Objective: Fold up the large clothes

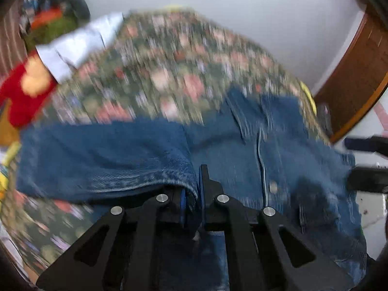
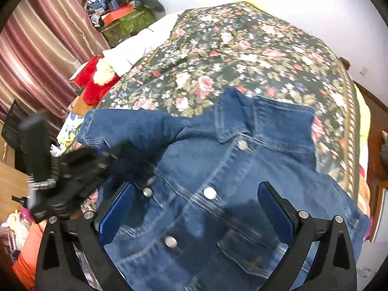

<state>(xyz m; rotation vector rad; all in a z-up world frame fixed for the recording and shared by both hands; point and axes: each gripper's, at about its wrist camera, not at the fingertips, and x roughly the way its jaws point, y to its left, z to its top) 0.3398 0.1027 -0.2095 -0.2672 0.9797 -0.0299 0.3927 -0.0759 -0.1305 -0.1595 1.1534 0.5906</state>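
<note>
I have the left gripper (image 1: 197, 194) clamped on the denim jacket's (image 2: 218, 181) sleeve cuff (image 1: 155, 177), right gripper (image 2: 196, 218) spread empty above; jacket on the bed (image 2: 242, 55). Next, carry the sleeve toward three o'clock across the front.

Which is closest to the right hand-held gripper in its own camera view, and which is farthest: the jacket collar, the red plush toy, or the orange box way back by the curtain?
From the right hand-held gripper:
1. Jacket collar, just ahead, on the denim jacket under the open jaws.
2. Red plush toy, left, at the bed's edge.
3. Orange box, far back left, beside the curtain.
</note>
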